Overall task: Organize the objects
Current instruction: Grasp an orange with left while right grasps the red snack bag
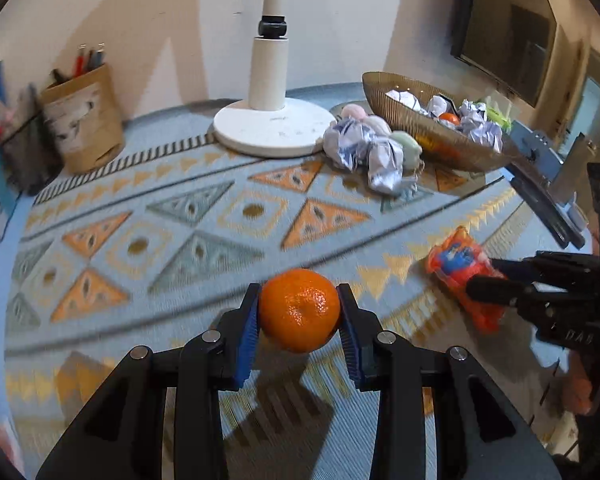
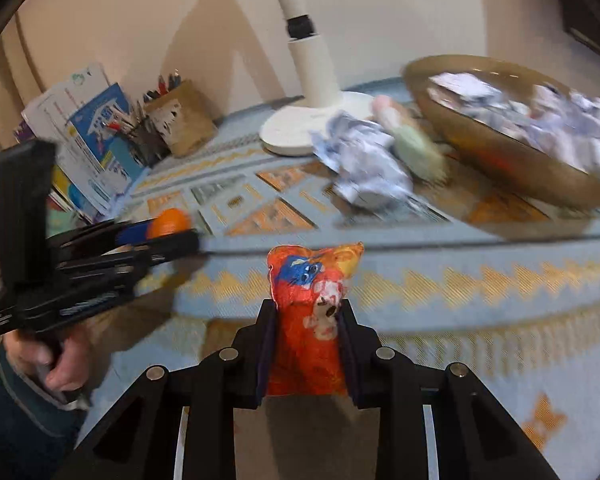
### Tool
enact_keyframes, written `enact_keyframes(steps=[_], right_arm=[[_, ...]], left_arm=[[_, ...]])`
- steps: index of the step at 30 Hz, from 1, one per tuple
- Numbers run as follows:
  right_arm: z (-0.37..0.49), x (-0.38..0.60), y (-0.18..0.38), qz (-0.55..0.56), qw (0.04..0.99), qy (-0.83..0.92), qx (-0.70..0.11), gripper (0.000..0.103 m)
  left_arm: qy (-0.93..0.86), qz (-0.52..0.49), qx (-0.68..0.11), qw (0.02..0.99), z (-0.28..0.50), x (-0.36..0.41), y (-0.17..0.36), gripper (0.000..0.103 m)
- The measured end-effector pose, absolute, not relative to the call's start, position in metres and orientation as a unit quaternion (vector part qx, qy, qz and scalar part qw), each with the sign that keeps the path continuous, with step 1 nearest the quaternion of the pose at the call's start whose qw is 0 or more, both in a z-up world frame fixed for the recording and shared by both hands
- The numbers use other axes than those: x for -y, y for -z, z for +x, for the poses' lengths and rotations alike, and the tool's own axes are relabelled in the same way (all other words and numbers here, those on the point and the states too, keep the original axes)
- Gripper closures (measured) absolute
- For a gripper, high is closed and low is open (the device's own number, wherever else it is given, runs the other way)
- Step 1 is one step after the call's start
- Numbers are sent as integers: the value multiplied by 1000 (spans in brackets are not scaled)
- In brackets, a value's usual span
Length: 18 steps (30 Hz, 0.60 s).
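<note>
My left gripper (image 1: 299, 304) is shut on an orange mandarin (image 1: 300, 310) and holds it above the patterned tablecloth (image 1: 180, 220); the mandarin also shows in the right wrist view (image 2: 170, 222). My right gripper (image 2: 307, 312) is shut on an orange snack packet (image 2: 312, 312) with a blue cartoon print, held at the table's front edge; the packet also shows in the left wrist view (image 1: 462, 276). A brown ribbed bowl (image 1: 380, 92) at the back right holds crumpled papers and an orange fruit.
A white lamp base (image 1: 272, 128) stands at the back centre. Crumpled paper balls (image 1: 360, 148) and pastel round things (image 1: 406, 144) lie next to the bowl. A brown pencil holder (image 1: 84, 120) and booklets (image 2: 96, 136) stand at the back left.
</note>
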State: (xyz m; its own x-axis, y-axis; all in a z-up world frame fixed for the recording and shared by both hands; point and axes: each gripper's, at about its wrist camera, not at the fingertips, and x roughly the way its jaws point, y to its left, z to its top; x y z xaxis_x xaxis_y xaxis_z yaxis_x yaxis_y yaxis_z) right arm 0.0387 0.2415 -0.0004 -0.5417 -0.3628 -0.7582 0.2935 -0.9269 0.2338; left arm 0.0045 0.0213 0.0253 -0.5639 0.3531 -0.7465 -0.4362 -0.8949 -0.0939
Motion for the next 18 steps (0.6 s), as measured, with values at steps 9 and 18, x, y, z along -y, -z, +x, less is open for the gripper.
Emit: enact_keyframes(steps=[9,18], right_arm=[[54,-262,11,458,192,865,68,61],[53,-235,12,452,121,884,-10,37]], left_arm=[[-893,-398,-23,210,16,-17,-18,70],[-891,-399,-29,215,20,-21,-17,69]])
